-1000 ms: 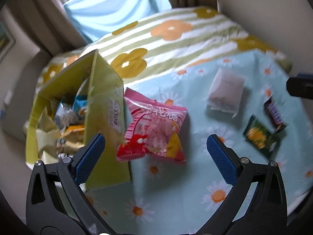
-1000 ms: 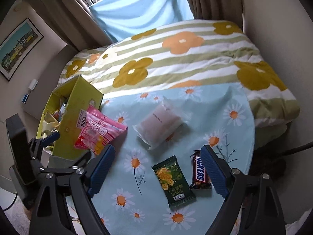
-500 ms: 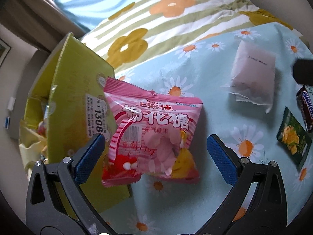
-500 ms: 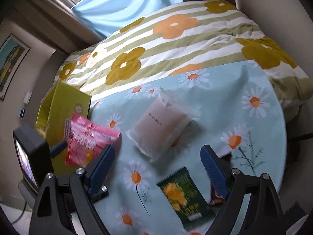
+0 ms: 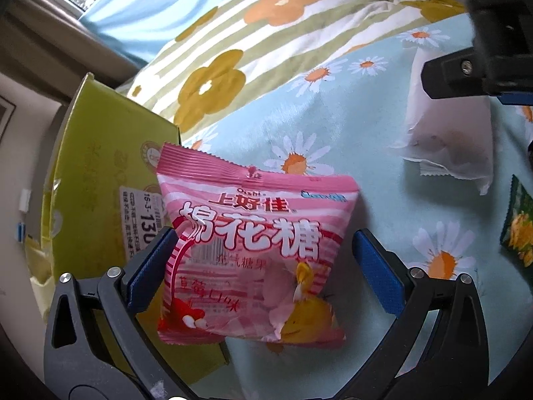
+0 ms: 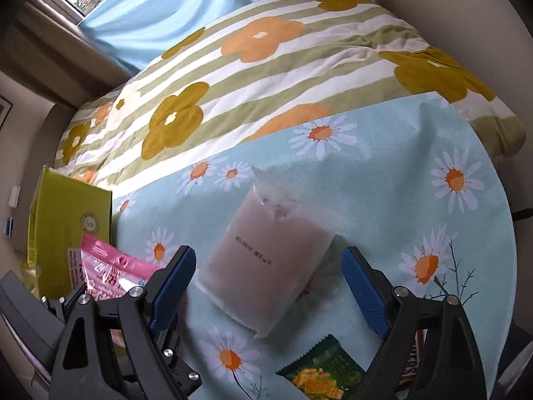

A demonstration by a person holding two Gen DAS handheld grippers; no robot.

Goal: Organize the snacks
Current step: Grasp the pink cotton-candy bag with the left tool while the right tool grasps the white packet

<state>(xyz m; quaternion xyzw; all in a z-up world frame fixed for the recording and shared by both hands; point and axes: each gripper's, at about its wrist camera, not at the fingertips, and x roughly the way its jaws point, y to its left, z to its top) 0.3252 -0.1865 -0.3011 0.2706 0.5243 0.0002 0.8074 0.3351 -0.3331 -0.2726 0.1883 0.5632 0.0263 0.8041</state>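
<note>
Over daisy cloth: left gripper spread around pink bag; right gripper spread around white packet.

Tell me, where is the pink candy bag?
In the left wrist view, the pink candy bag leans against the yellow box, between the open left tongs.

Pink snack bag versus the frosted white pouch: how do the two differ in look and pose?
The pink snack bag is opaque, glossy, with large printed characters; the frosted white pouch is translucent with one small line of print. The pink bag leans against the yellow box; the pouch lies flat, apart from it. Both are sealed packets on the daisy cloth, each between an open tool's fingers.
</note>
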